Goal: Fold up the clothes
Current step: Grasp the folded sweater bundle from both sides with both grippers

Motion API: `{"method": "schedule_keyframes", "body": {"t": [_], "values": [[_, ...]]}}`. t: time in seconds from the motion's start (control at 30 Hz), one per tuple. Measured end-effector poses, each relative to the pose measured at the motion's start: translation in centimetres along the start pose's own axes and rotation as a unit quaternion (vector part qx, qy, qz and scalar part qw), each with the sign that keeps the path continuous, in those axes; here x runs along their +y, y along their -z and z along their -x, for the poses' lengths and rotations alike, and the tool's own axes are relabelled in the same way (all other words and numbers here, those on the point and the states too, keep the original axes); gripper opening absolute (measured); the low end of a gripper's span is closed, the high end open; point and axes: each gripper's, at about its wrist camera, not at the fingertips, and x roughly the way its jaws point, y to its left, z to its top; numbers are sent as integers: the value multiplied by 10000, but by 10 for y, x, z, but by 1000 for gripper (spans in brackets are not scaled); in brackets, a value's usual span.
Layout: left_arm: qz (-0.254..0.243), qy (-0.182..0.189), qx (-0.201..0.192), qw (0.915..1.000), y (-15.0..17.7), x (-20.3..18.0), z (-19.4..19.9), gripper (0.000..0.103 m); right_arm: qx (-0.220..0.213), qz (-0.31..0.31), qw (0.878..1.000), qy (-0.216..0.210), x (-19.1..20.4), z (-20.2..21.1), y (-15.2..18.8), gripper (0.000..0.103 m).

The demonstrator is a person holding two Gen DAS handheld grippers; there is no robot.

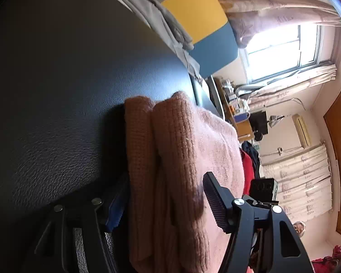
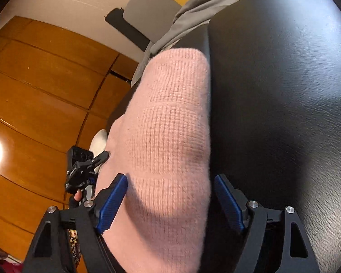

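Pink knit sweater (image 1: 181, 159) lies folded into a thick bundle on the black leather surface (image 1: 68, 91), probably so both tongs can work its ends together. In the left wrist view the left gripper (image 1: 161, 207) stands wide apart, the doubled edge between its pads, nothing pinched. In the right wrist view the right gripper (image 2: 170, 202) likewise straddles the bundle, spread wide and gripping nothing that I can see. The bundle's long axis runs away from each camera, rounded end pointing toward the grey cloth (image 2: 193, 6).

Pink knit sweater (image 2: 168, 122), folded in layers, lying on black leather surface (image 2: 284, 91).
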Motion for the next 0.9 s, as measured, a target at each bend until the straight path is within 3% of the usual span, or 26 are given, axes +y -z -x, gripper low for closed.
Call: {"method": "schedule_keyframes", "body": {"t": [0.33,0.5,0.63,0.77,0.9], "values": [[78,-42,111,9999,-10,-3,-8,64,174,159,9997,-3,12,-8,8,85],[-372,-133,128,9991,-4,-10,-11,63,145,67,9997,-182,11,-6,11,82],[-416,-74,156,9990,-4,-9,-9,62,143,16,9992,-361,12,-9,13,82],[-773,-176,525,9955,-10,-9,-9,56,312,-33,9991,-285,14,-11,12,80],[-746,-251,500,9956,-9,-11,-9,56,368,-188,9988,-268,12,-8,13,78]]}}
